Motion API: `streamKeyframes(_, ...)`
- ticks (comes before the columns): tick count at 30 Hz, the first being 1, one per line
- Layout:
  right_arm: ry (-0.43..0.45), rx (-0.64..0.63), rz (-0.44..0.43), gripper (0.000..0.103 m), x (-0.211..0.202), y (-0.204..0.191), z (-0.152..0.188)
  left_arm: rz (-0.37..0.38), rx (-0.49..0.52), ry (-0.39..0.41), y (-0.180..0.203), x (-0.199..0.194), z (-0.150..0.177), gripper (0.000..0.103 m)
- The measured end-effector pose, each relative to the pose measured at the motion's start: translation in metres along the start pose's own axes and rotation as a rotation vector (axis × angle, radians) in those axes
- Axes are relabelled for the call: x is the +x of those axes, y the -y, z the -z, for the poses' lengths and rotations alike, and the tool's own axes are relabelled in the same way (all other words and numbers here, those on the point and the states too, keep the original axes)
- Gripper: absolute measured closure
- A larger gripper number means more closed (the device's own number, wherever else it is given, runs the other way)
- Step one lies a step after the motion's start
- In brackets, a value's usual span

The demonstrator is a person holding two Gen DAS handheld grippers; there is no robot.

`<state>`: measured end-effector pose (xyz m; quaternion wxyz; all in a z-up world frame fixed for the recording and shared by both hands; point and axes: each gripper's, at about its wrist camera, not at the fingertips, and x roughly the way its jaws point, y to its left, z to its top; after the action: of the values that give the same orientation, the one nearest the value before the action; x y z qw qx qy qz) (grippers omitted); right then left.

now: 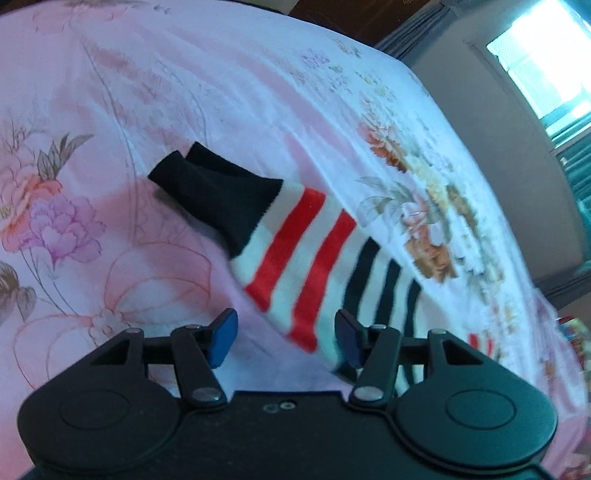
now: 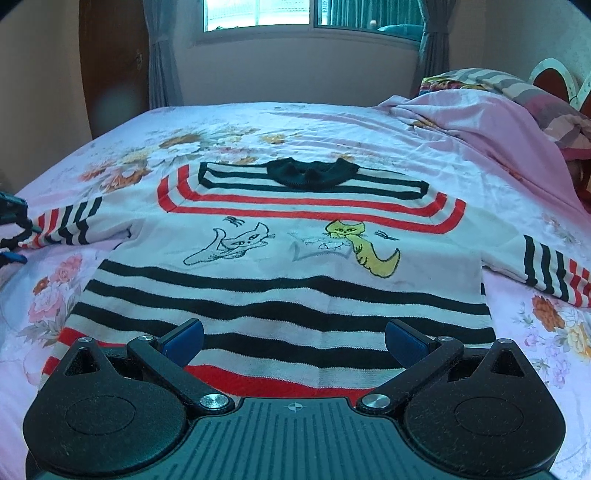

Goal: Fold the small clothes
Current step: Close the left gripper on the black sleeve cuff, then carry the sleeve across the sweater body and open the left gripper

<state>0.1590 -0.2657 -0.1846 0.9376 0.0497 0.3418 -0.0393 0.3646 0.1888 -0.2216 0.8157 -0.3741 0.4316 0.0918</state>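
Note:
A small white sweater (image 2: 288, 251) with black and red stripes, two cat pictures and a black collar lies flat, face up, on the bed, sleeves spread to both sides. My right gripper (image 2: 293, 341) is open and empty just above its bottom hem. My left gripper (image 1: 286, 338) is open and empty just above the left sleeve (image 1: 295, 251), whose black cuff (image 1: 218, 192) points away from me. The left gripper also shows in the right wrist view (image 2: 11, 221) at the far left edge by that sleeve's end.
The pink floral bedsheet (image 2: 258, 122) covers the whole bed. A rumpled pink blanket (image 2: 491, 122) and a pillow (image 2: 517, 88) lie at the back right. A wall with a window (image 2: 258, 14) and curtains stands beyond the bed's far edge.

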Motion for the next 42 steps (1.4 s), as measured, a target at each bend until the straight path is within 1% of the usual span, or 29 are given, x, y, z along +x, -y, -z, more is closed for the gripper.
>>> streamKeyframes(2, -0.006, 0.001, -0.004, 0.000, 0.003, 0.000, 0.000, 0.002, 0.002, 0.002, 0.001, 0.000, 0.000, 0.049)
streamKeyframes(4, -0.010, -0.002, -0.002, 0.000, 0.006, -0.001, 0.000, -0.018, 0.018, -0.001, 0.001, 0.008, -0.001, 0.049)
streamKeyframes(7, -0.008, -0.007, 0.006, 0.000, 0.006, -0.003, 0.001, -0.021, 0.008, 0.027, 0.001, 0.016, -0.001, 0.052)
streamKeyframes(10, -0.008, -0.007, 0.012, 0.000, 0.007, -0.001, 0.001, -0.029, 0.020, 0.045, 0.007, 0.024, -0.004, 0.064)
streamKeyframes(11, -0.008, -0.005, 0.015, 0.000, 0.008, 0.000, 0.000, -0.030, 0.015, 0.048, 0.008, 0.026, -0.004, 0.074)
streamKeyframes(12, -0.009, -0.003, 0.017, 0.000, 0.009, 0.000, 0.000, -0.029, 0.002, 0.049, 0.008, 0.028, -0.005, 0.078)
streamKeyframes(14, -0.012, 0.004, 0.022, 0.000, 0.012, 0.001, -0.002, -0.022, -0.038, 0.054, 0.006, 0.030, -0.007, 0.084)
streamKeyframes(17, -0.006, 0.008, 0.024, 0.000, 0.014, 0.002, -0.004, -0.023, -0.066, 0.075, 0.002, 0.029, -0.008, 0.099)
streamKeyframes(19, 0.000, 0.011, 0.025, 0.000, 0.013, 0.003, -0.006, -0.016, -0.060, 0.091, 0.003, 0.027, -0.008, 0.099)
streamKeyframes(21, 0.003, 0.014, 0.024, 0.000, 0.013, 0.004, -0.006, -0.014, -0.032, 0.119, 0.009, 0.022, -0.006, 0.099)
streamKeyframes(22, 0.005, 0.014, 0.024, 0.000, 0.012, 0.004, -0.007, -0.014, -0.004, 0.138, 0.015, 0.018, -0.006, 0.099)
streamKeyframes(24, 0.006, 0.016, 0.026, 0.000, 0.011, 0.005, -0.007, -0.014, 0.084, 0.185, 0.031, 0.009, -0.003, 0.100)
streamKeyframes(28, 0.013, 0.022, 0.029, 0.000, 0.009, 0.009, -0.007, 0.030, 0.351, 0.284, 0.085, -0.015, 0.014, 0.100)
streamKeyframes(30, 0.012, 0.029, 0.029, 0.000, 0.008, 0.011, -0.007, 0.066, 0.501, 0.326, 0.119, -0.025, 0.031, 0.100)
streamKeyframes(32, 0.011, 0.039, 0.028, 0.000, 0.006, 0.014, -0.006, 0.099, 0.636, 0.347, 0.150, -0.030, 0.052, 0.100)
streamKeyframes(35, 0.015, 0.045, 0.037, 0.000, 0.004, 0.018, -0.005, 0.182, 0.803, 0.327, 0.193, -0.037, 0.096, 0.100)
streamKeyframes(36, 0.015, 0.048, 0.042, 0.000, 0.003, 0.019, -0.005, 0.212, 0.854, 0.306, 0.206, -0.037, 0.113, 0.100)
streamKeyframes(40, 0.016, 0.066, 0.065, 0.000, 0.001, 0.031, -0.004, 0.342, 1.020, 0.188, 0.251, -0.034, 0.189, 0.100)
streamKeyframes(42, 0.017, 0.072, 0.077, 0.000, 0.001, 0.040, -0.004, 0.384, 1.069, 0.129, 0.265, -0.030, 0.224, 0.100)
